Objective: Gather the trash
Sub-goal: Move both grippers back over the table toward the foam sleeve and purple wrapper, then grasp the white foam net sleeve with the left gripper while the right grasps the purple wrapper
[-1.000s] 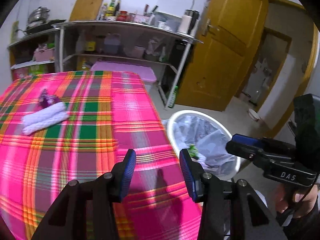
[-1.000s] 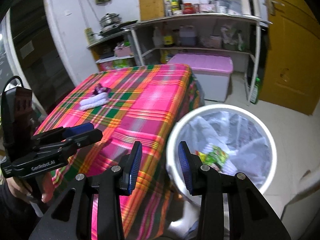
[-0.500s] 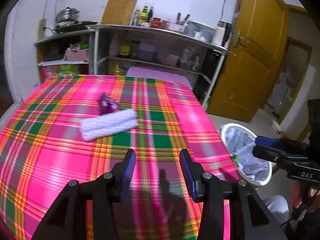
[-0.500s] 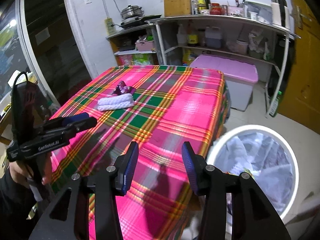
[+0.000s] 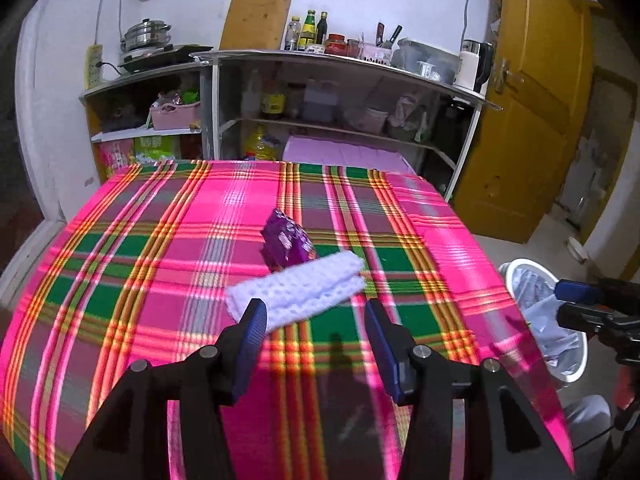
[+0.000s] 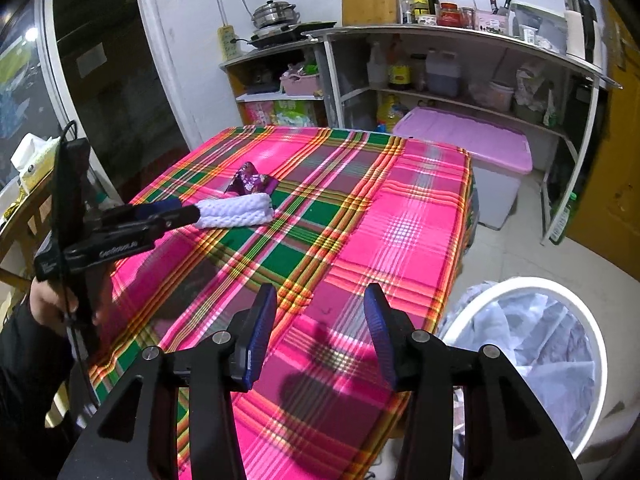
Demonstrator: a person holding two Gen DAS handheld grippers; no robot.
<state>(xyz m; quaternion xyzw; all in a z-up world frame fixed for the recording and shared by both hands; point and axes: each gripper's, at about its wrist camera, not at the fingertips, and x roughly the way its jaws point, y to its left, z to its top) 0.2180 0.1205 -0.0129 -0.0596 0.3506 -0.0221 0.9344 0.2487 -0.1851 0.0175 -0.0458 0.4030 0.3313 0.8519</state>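
The left gripper (image 5: 316, 322) hangs over the near part of the table (image 5: 120, 280), which is covered with a pink and green checked cloth, and it points down at a slant toward a folded white cloth (image 5: 304, 286). Its fingers stand apart, and they have just been opening wider; nothing is between them. The white cloth lies a little beyond the fingertips, not touching them. Just behind the white cloth, and touching its far edge, lies a purple snack wrapper (image 5: 286, 244), crumpled and shiny. This is the only piece of trash I see on the table. The right gripper (image 6: 320, 330) is held over the corner of the table that is nearest to the trash bin (image 6: 592, 332); its fingers are also apart and empty. The bin is white and round, with a pale plastic bag as a liner, and it stands on the floor just beside the table. From the right side one sees a hand (image 6: 48, 304) in a dark sleeve that holds the handle of the left gripper. Behind the table stand metal shelves (image 5: 340, 64) with bottles and a pot.
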